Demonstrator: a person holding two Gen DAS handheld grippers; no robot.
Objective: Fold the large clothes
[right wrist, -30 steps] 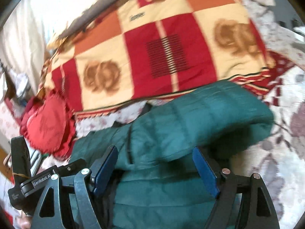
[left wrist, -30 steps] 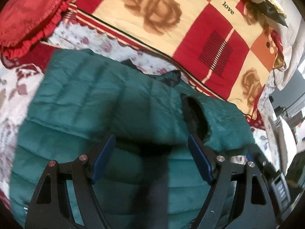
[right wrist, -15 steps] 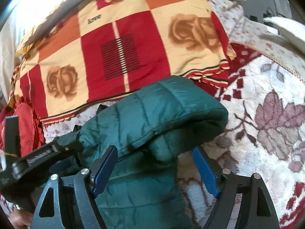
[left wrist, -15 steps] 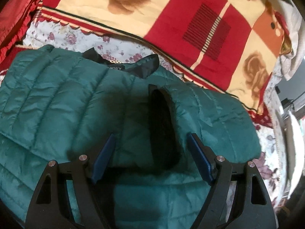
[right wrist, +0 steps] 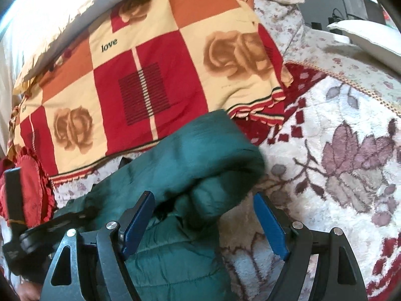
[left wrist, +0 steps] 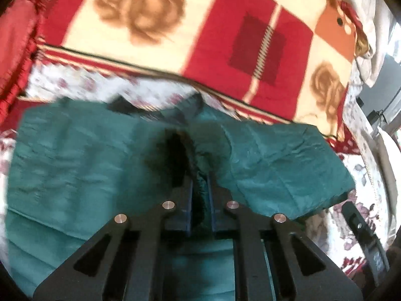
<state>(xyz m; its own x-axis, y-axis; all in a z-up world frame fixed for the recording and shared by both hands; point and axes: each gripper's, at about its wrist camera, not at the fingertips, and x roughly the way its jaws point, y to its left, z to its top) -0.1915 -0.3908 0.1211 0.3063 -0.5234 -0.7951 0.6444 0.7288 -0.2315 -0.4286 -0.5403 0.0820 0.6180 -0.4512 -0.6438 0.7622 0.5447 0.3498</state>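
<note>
A dark green quilted jacket (left wrist: 75, 165) lies spread on a bed, one sleeve folded across its body. My left gripper (left wrist: 200, 175) is shut on the green rim of the sleeve's dark cuff opening (left wrist: 175, 155); the fabric is pinched between both blue pads. In the right wrist view the jacket (right wrist: 200, 150) shows its rounded folded sleeve end. My right gripper (right wrist: 203, 198) stands open around that fold, its pads clear of the fabric. The left gripper's black body (right wrist: 50, 225) shows at the left edge of that view.
A red, orange and cream checked blanket (right wrist: 150, 75) lies beyond the jacket. A red frilled cushion (right wrist: 30, 188) sits at the left. A plush floral bedspread (right wrist: 338, 163) stretches to the right, and a white pillow (right wrist: 371, 37) lies at the far right.
My left gripper went from wide open to shut on the cuff rim. The right gripper slid right along the jacket to the folded sleeve end and stayed open.
</note>
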